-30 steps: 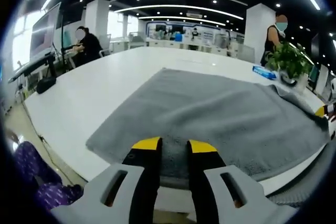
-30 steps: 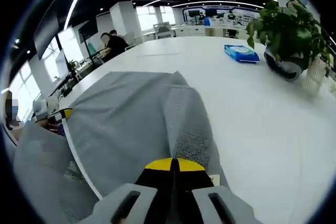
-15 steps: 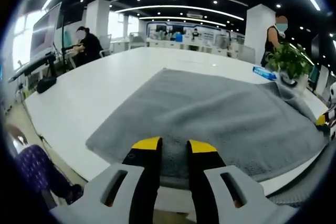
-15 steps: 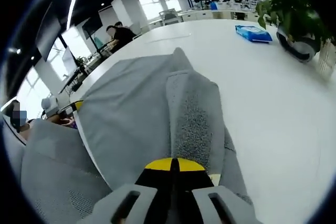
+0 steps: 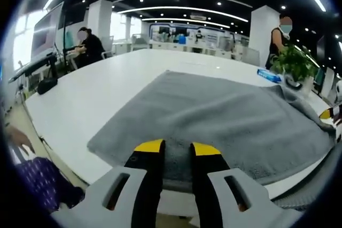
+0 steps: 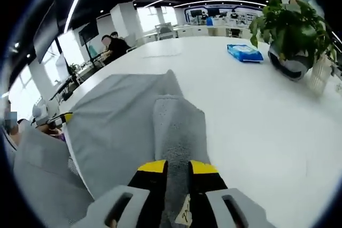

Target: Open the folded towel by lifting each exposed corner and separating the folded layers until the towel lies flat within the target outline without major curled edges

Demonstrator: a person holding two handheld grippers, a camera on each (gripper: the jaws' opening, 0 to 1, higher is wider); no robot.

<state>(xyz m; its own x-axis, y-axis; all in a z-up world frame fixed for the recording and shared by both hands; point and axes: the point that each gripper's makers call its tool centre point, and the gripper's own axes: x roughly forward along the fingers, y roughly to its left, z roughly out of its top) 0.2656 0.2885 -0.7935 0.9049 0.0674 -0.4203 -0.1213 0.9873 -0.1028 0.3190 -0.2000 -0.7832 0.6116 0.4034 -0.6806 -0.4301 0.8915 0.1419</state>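
Observation:
A grey towel (image 5: pixel 214 110) lies spread over the white table (image 5: pixel 91 94), its near edge at the table's front. My left gripper (image 5: pixel 177 149) stands open at that near edge, with towel pile showing in the gap between its jaws. In the right gripper view the towel (image 6: pixel 112 126) has a raised folded strip (image 6: pixel 179 126) running away from me. My right gripper (image 6: pixel 177 167) is open astride that strip's near end, where a small label (image 6: pixel 184 216) shows. The right gripper's yellow tip (image 5: pixel 327 114) shows at the towel's far right side, and the left gripper's tip (image 6: pixel 65 117) at its left.
A potted plant (image 6: pixel 288 30) and a blue packet (image 6: pixel 243 53) stand on the table (image 6: pixel 256 110) beyond the towel. One person sits at a desk (image 5: pixel 88 46) and another stands at the back right (image 5: pixel 280 33). The table's front edge runs just below the left gripper.
My right gripper has opened, letting go of the towel's fold, and the strip now lies lower and narrower. The left gripper has not moved.

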